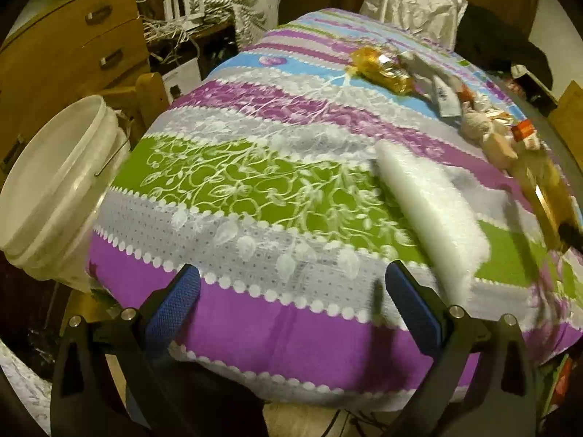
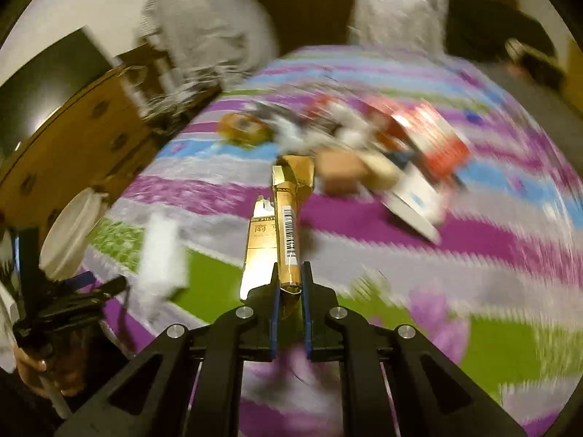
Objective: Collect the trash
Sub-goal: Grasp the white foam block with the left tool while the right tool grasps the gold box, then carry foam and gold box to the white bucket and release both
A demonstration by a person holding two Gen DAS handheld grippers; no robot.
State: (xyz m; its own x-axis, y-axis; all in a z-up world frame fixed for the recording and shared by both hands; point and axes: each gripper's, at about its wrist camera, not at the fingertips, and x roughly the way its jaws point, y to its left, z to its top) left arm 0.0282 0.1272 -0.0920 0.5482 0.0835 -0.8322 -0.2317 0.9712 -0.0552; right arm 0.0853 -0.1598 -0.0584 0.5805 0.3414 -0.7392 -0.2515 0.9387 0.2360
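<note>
Right gripper (image 2: 290,284): jaws nearly together, clamped on the near end of a flattened gold carton (image 2: 288,225). Carton's long axis runs straight out from the jaws, far end pointing away toward the trash pile (image 2: 368,145); barcode strip faces up. A torn flap with printed characters hangs off its left side. Carton raised above the striped tablecloth (image 2: 364,229); right view heavily motion-blurred.

Left gripper (image 1: 291,291): jaws spread wide, nothing between the blue pads (image 1: 411,309). A white foam piece (image 1: 430,211) lies just ahead of the right-hand finger, its long axis angled away and leftward; contact with the finger cannot be told. White bucket (image 1: 54,189) sits well left of the jaws, beside the table edge, mouth tipped toward the camera.
</note>
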